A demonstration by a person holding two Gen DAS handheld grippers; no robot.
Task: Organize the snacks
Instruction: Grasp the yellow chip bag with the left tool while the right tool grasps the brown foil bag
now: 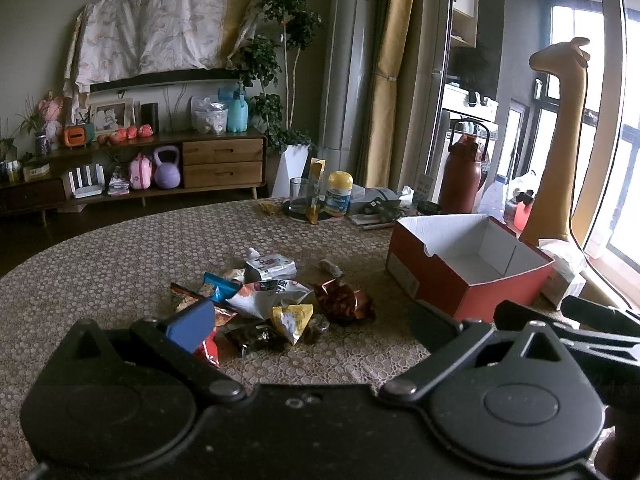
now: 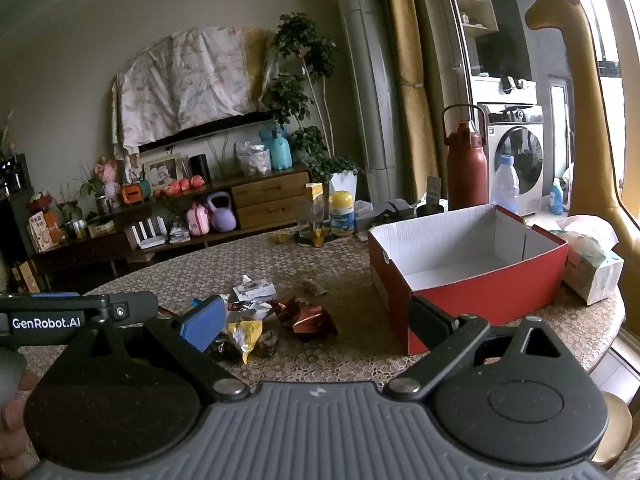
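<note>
A pile of snack packets (image 1: 272, 300) lies on the round patterned table (image 1: 100, 264), with a yellow packet (image 1: 292, 320), a crumpled red-brown packet (image 1: 344, 300) and a white pouch (image 1: 272, 264). An empty red shoebox (image 1: 472, 268) stands to the right. My left gripper (image 1: 308, 326) is open and empty, just short of the pile. In the right wrist view the pile (image 2: 256, 320) and the red box (image 2: 468, 264) show too. My right gripper (image 2: 316, 326) is open and empty above the table, between pile and box.
At the table's far side stand a glass (image 1: 300, 196), a yellow-lidded jar (image 1: 339, 194), a dark red flask (image 1: 462, 176) and a water bottle (image 2: 505, 184). A tissue pack (image 2: 592, 264) lies right of the box. A giraffe toy (image 2: 584, 92) stands beyond the table edge.
</note>
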